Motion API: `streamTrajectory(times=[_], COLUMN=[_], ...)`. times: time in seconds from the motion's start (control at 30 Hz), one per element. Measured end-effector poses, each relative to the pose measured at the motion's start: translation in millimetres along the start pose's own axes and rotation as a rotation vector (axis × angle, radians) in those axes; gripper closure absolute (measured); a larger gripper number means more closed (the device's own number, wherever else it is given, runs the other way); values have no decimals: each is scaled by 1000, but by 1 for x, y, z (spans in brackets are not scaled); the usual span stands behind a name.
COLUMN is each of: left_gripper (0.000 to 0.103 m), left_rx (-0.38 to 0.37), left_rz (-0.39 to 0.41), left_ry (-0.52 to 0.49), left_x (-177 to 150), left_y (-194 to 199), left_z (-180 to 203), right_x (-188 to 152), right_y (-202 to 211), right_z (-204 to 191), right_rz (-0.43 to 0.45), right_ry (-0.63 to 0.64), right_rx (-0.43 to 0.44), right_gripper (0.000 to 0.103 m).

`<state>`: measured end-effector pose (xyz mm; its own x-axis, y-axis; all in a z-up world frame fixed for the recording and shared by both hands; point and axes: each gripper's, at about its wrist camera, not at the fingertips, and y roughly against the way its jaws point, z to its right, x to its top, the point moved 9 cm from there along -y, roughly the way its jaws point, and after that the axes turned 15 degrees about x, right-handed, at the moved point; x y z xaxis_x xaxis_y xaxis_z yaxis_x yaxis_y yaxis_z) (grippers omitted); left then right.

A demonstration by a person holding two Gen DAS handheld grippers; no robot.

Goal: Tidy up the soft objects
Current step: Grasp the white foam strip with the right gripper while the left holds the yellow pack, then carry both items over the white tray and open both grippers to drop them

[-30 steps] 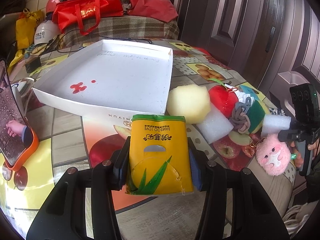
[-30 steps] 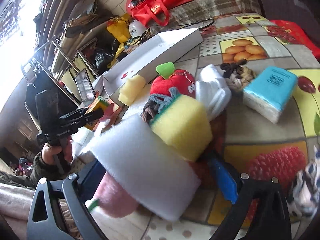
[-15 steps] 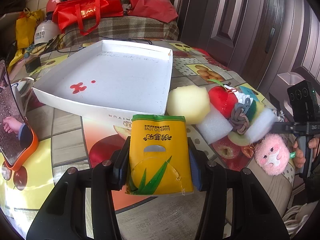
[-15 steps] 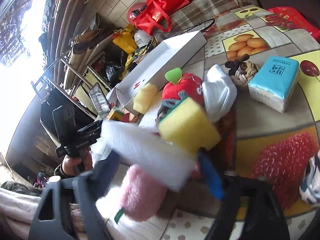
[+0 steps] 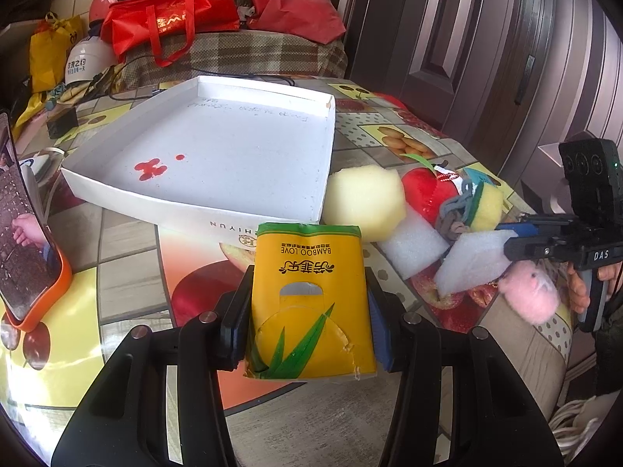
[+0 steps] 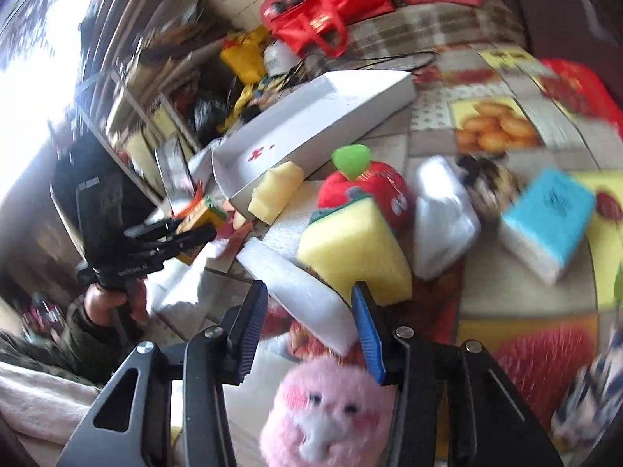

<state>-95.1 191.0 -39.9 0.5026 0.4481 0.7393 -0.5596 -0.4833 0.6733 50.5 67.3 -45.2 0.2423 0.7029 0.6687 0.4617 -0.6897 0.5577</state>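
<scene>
The white box [image 5: 233, 155] on the tabletop [image 5: 117, 233] holds no objects; only red marks show on its floor. The left gripper [image 5: 307, 307] pinches the yellow tissue pack [image 5: 307, 292] at 6 o'clock of the box, long axis pointing toward 12 o'clock. The right gripper [image 6: 307, 311] is closing on the white foam block [image 6: 307, 292], long axis running 10 to 4 o'clock, beside the yellow sponge [image 6: 350, 249].

Far beyond the fingers, a red tote bag [image 5: 171, 19] lies on a plaid-covered surface [image 5: 249, 52], with a red helmet [image 5: 107, 2], a white helmet [image 5: 87, 62] and a yellow bag [image 5: 48, 52] to its left. Left of the fingers, an orange-cased phone [image 5: 27, 241] stands propped.
</scene>
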Motion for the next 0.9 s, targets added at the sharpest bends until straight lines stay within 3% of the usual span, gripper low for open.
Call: streamTrajectory(times=[0.17, 0.2, 0.23, 0.3, 0.37, 0.5, 0.57, 0.73, 0.83, 0.9], left_gripper=[54, 54, 54, 54, 54, 54, 54, 53, 53, 53], left_rx=[-7, -8, -8, -12, -14, -12, -3, 177, 258, 308], left_rz=[0, 0, 2, 11, 24, 78, 129, 354, 379, 419], left_ry=[7, 8, 11, 16, 13, 6, 9, 6, 63, 105], left_x=[0, 0, 0, 1, 1, 5, 10, 30, 41, 49], left_y=[0, 0, 0, 3, 5, 16, 24, 47, 40, 39], left_z=[0, 0, 0, -1, -1, 2, 2, -15, -36, -52], right_x=[-9, -13, -14, -15, -14, -5, 6, 39, 47, 49], right_y=[-30, -33, -36, -36, -32, -22, -16, -11, -32, -51], right_z=[-15, -16, -18, -28, -42, -77, -92, -101, -93, -87], right_rz=[-153, -178, -187, -177, -151, -53, 43, 325, 416, 425], right_ry=[167, 198, 229, 240, 252, 283, 297, 220, 115, 113], right_rx=[-84, -112, -136, -101, -65, -14, -14, -46, -47, -109], right_gripper=[57, 62, 78, 85, 85, 85, 85, 85, 84, 84])
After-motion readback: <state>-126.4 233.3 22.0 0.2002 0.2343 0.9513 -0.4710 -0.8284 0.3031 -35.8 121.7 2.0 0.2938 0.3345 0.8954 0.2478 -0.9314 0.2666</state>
